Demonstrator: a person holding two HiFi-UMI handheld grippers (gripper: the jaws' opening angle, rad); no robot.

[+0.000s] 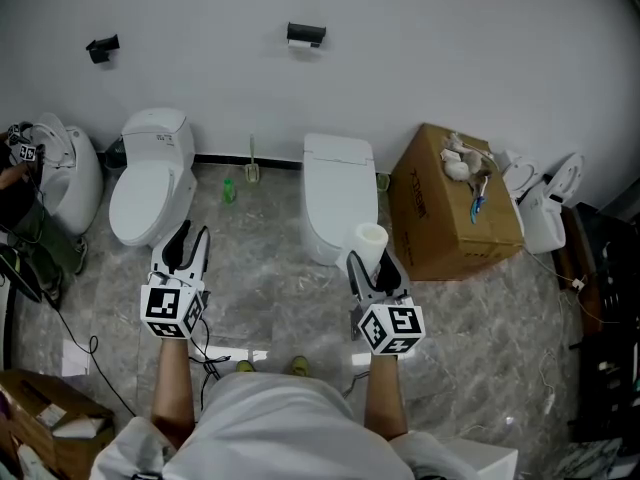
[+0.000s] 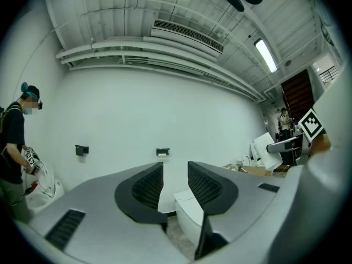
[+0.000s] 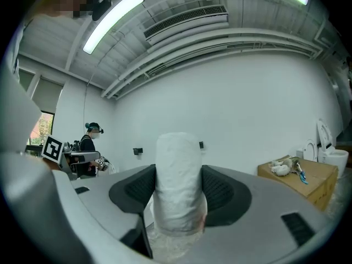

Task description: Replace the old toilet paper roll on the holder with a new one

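My right tongs (image 1: 370, 265) pinch the new roll (image 1: 371, 237) upright; my left tongs (image 1: 188, 241) spread, empty. A toilet (image 1: 338, 188) stands between me and the wall holder (image 1: 306, 35), box (image 1: 440, 213) beside it. What's on the holder is too small to tell.

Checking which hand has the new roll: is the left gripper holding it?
No, the left gripper has its fingers apart with nothing between them; the roll is in the right gripper.

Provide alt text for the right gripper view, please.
The right gripper holds an upright white toilet paper roll between its jaws. Behind are a white wall, a cardboard box at right and a person at left.
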